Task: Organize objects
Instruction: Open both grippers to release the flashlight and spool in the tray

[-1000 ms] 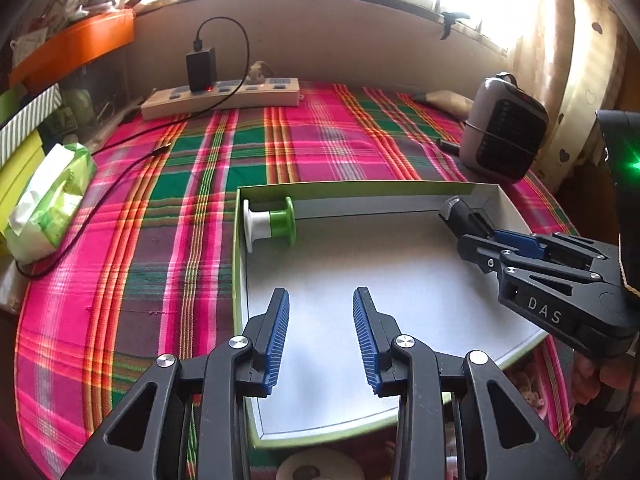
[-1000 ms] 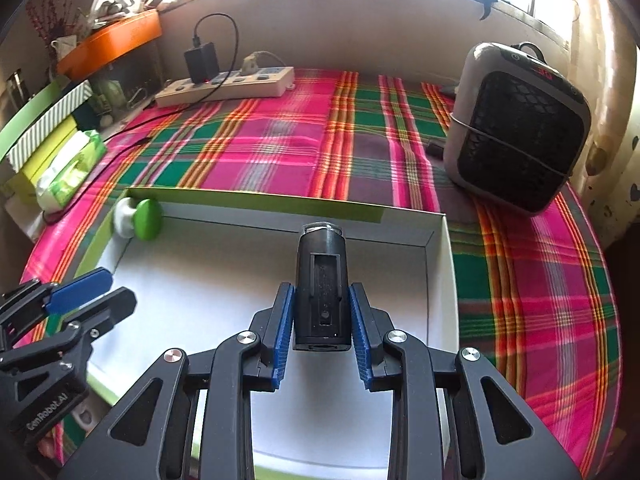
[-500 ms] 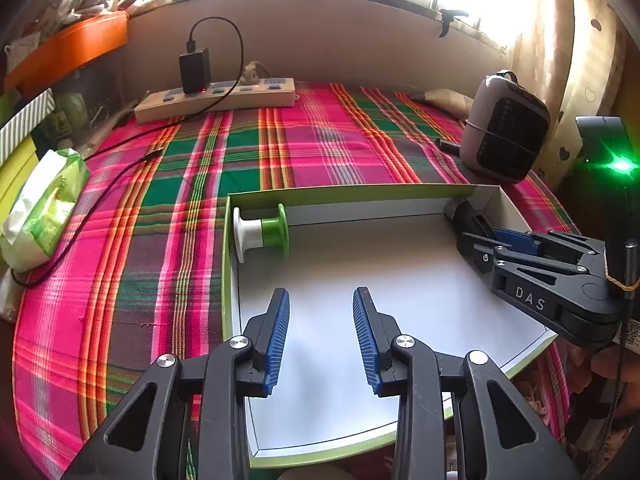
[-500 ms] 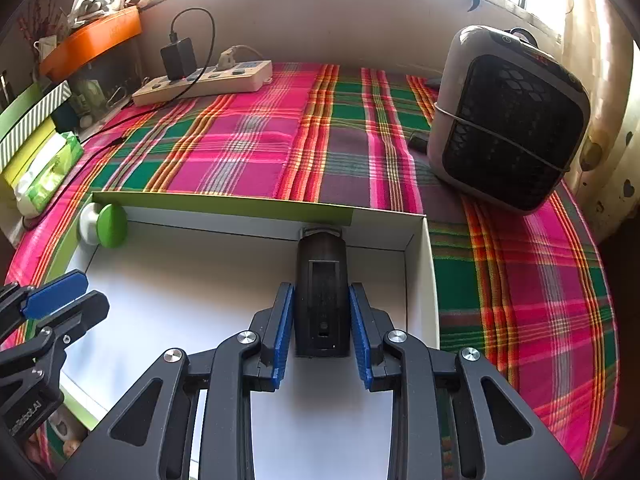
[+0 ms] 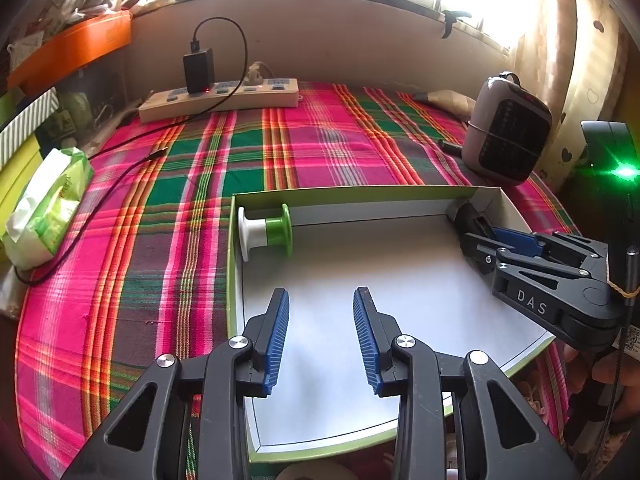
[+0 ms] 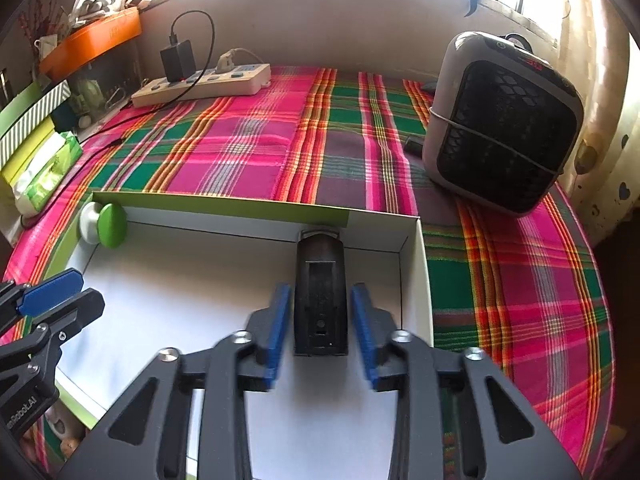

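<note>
A shallow green-rimmed white box (image 5: 352,192) lies on the plaid cloth. A green and white spool (image 5: 264,232) lies in its far left corner, and shows in the right wrist view (image 6: 105,225). A black cylindrical device (image 6: 320,300) lies in the far right corner (image 5: 466,216), its tip against the wall. My right gripper (image 6: 320,320) is open around it, with narrow gaps between the blue pads (image 6: 276,320) and the device. My left gripper (image 5: 320,328) is open and empty above the box floor near the front.
A small grey heater (image 6: 504,120) stands right of the box. A power strip (image 5: 220,96) with a black charger and cable lies at the back. A green tissue pack (image 5: 44,204) lies at the left edge. Orange and green boxes crowd the left shelf.
My right gripper lowered the black device into the box's far right corner and opened its jaws, letting it go. My left gripper stayed open, shifting slightly.
</note>
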A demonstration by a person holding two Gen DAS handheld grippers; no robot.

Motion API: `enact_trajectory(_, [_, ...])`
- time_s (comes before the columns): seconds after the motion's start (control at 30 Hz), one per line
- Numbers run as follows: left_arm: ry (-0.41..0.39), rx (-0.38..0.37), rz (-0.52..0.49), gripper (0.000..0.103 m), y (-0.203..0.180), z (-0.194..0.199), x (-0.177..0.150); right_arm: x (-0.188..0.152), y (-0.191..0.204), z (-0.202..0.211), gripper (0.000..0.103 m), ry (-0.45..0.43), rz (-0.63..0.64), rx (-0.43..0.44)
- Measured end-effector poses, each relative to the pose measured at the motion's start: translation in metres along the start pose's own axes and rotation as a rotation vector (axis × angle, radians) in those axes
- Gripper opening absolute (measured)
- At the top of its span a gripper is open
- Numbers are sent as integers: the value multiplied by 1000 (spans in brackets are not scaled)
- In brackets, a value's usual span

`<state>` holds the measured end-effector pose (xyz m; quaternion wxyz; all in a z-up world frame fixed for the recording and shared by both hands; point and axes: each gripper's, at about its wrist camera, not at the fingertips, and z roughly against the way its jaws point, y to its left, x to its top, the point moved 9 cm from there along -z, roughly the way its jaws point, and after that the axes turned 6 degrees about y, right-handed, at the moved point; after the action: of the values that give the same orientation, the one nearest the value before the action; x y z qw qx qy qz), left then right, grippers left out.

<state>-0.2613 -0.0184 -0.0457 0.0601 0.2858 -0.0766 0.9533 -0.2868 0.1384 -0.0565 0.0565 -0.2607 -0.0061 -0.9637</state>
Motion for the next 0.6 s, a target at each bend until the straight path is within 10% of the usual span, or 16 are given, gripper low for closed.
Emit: enact_trajectory(0.6, [-39,5,-4,36,-2,34,-13,-16,2,32,48,-52,-4,3])
